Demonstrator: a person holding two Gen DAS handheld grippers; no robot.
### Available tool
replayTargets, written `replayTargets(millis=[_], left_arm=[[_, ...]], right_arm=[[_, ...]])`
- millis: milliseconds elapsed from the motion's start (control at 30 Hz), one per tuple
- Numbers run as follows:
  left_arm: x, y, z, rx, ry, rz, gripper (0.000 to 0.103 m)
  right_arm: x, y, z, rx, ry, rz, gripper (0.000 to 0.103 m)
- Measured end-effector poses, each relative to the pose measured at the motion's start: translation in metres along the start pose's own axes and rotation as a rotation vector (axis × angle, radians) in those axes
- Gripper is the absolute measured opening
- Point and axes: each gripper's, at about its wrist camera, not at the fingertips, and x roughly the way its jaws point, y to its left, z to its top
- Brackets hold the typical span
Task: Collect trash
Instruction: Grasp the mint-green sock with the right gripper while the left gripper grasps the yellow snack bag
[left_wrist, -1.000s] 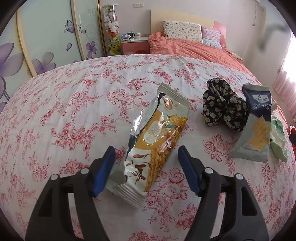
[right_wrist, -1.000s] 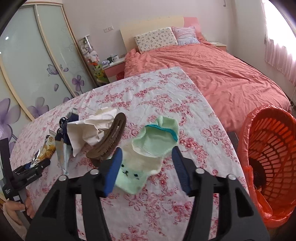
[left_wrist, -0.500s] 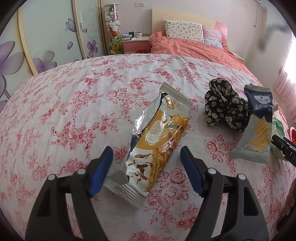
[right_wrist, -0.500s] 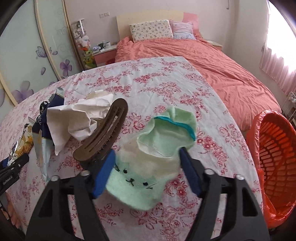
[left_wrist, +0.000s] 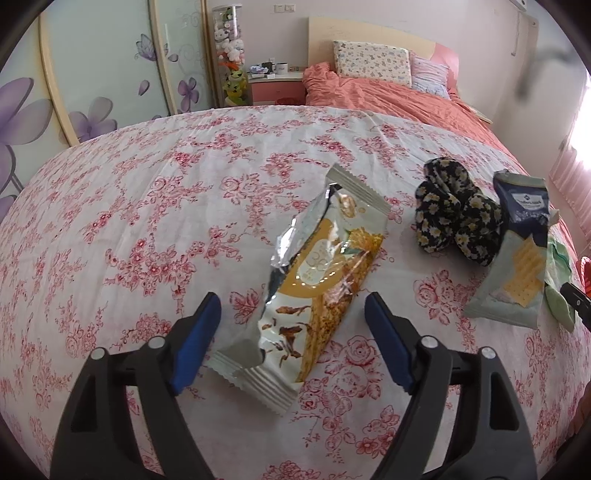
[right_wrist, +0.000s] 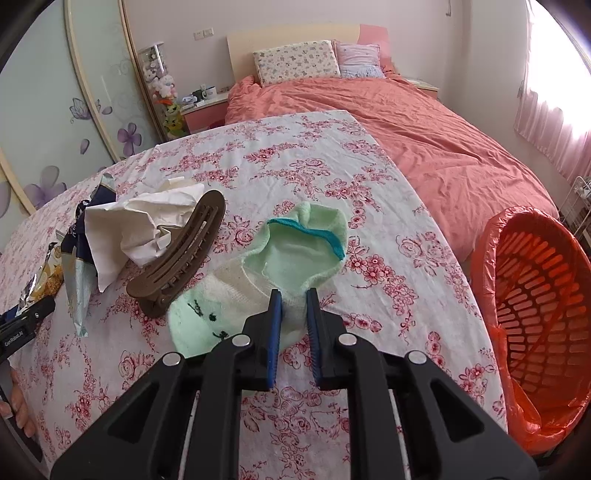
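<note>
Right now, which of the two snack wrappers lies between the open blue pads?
The yellow-and-silver wrapper, lying lengthwise between the left gripper's spread pads. The dark blue cracker packet lies off to the right, beside the black flowered fabric.

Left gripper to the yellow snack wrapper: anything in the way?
Nothing visible. The yellow snack wrapper lies flat on the flowered cloth, its near end already between the open fingers of the left gripper, whose jaws have just been opening. The dark scrunchie and cracker packet sit well off to the right.
</note>
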Motion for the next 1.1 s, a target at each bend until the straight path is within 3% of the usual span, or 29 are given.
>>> replayTargets(millis=[267, 333, 400, 500, 667, 733, 767, 833, 900, 933, 1100], left_arm=[[0.001, 0.002, -0.001, -0.009, 0.01, -0.003, 0.09], [0.002, -0.001, -0.001, 0.013, 0.011, 0.001, 0.09], [0.002, -0.004, 0.0, 0.03, 0.011, -0.005, 0.09], [0.003, -0.005, 0.0, 0.03, 0.012, -0.004, 0.091], [0.003, -0.005, 0.001, 0.029, 0.013, -0.003, 0.091], [0.003, -0.005, 0.001, 0.029, 0.013, -0.004, 0.091], [0.003, -0.005, 0.001, 0.029, 0.013, -0.004, 0.091], [0.003, -0.005, 0.001, 0.029, 0.013, -0.004, 0.091], [0.003, -0.005, 0.001, 0.029, 0.013, -0.004, 0.091], [0.003, -0.005, 0.001, 0.029, 0.012, -0.004, 0.091], [0.001, -0.008, 0.001, 0.045, 0.004, -0.02, 0.081]], right_arm=[[0.0, -0.006, 0.0, 0.039, -0.002, 0.056, 0.018], [-0.001, -0.007, 0.001, 0.058, 0.01, 0.1, 0.031], [-0.003, -0.007, 0.004, 0.091, 0.018, 0.141, 0.06], [-0.001, 0.004, 0.008, 0.085, 0.01, 0.11, 0.069], [0.012, 0.029, 0.006, 0.008, 0.016, -0.015, 0.072], [0.013, 0.035, 0.006, -0.014, 0.015, -0.048, 0.069], [0.012, 0.034, 0.006, -0.009, 0.012, -0.05, 0.062], [0.011, 0.034, 0.006, -0.01, 0.002, -0.052, 0.045], [0.01, 0.031, 0.006, -0.006, -0.003, -0.029, 0.02], [0.009, 0.03, 0.005, -0.001, -0.004, -0.02, 0.013], [0.006, 0.014, 0.004, 0.023, -0.009, 0.053, 0.009]])
